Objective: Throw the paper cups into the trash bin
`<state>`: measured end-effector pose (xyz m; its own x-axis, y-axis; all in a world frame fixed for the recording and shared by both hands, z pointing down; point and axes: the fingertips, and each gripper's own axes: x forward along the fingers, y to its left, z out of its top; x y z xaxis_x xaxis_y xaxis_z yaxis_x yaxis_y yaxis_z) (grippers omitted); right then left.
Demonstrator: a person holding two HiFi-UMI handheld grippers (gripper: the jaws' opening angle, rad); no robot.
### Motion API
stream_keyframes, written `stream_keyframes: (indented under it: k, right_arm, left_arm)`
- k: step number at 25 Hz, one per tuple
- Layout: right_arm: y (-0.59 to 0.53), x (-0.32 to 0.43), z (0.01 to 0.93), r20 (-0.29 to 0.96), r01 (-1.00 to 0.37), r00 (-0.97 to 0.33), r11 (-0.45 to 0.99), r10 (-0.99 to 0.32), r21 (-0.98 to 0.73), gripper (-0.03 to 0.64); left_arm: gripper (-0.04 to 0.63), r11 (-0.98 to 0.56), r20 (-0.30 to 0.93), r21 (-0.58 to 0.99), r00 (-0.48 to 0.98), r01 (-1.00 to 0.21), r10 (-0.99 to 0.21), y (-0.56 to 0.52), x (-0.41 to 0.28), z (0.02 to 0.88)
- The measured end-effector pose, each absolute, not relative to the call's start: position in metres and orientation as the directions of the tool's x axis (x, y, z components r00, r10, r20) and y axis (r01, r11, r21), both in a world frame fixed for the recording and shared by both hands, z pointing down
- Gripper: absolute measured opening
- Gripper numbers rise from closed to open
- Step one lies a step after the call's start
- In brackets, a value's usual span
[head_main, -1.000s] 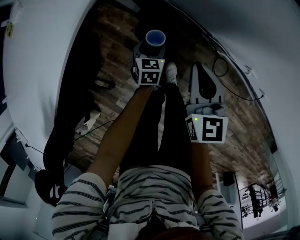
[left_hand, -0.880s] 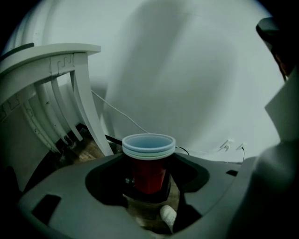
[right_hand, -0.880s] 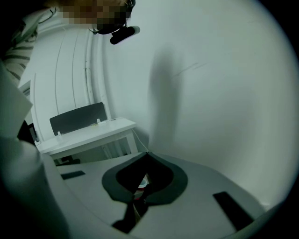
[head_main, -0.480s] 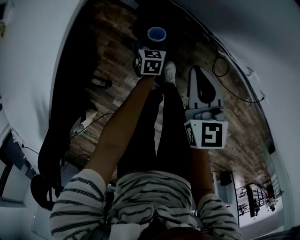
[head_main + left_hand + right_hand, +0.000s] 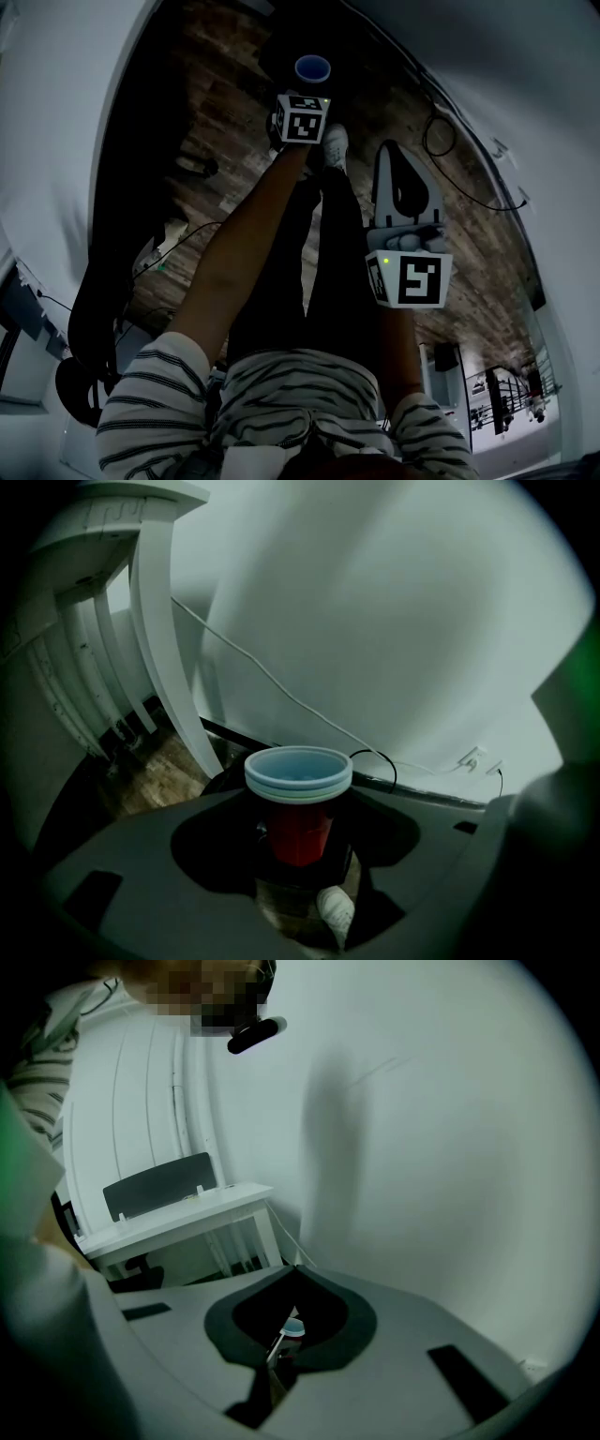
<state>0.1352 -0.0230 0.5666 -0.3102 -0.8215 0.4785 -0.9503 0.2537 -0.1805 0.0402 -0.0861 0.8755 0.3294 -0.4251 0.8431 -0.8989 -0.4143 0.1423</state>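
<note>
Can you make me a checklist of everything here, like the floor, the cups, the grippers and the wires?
Surface: wooden floor, dark planks; nothing seen under the grippers except the floor.
Job's things: stacked paper cups, red with pale blue rims, upright. Trash bin: cannot tell, only a dark shape beyond the cups in the head view.
Clutter: small dark object on the floor, too dim to name.
Grippers: left gripper shut on the paper cups; right gripper has its jaws together, empty.
Cables: looped black cable on the floor near the wall.
Surroundings: white table, black chair, white walls, the person's white shoe.
</note>
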Motion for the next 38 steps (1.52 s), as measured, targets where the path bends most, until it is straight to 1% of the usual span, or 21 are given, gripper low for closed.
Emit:
stream_keyframes:
  k: [13, 19, 26, 38]
  right_arm:
    - [-0.025, 0.140, 0.590, 0.505, -0.942, -0.336, 0.283, -0.795, -0.182, 0.015]
    - [-0.033, 0.137, 0.597, 0.494, -0.937, -0.348, 0.292, -0.797, -0.190, 0.015]
    - [-0.034, 0.134, 0.610, 0.515, -0.935, -0.354, 0.301, -0.781, -0.187, 0.015]
    - [-0.035, 0.129, 0.618, 0.528, -0.938, -0.347, 0.290, -0.775, -0.190, 0.015]
  left_arm:
    - [0.298, -0.387, 0.864, 0.138, 0.302, -0.912, -0.402, -0.090, 0.042, 0.919]
    - [0.298, -0.360, 0.878, 0.145, 0.287, -0.922, -0.382, -0.087, 0.032, 0.940]
    - [0.298, -0.342, 0.884, 0.142, 0.274, -0.929, -0.379, -0.089, 0.022, 0.960]
    - [0.298, -0.315, 0.882, 0.190, 0.303, -0.930, -0.362, -0.104, 0.021, 0.974]
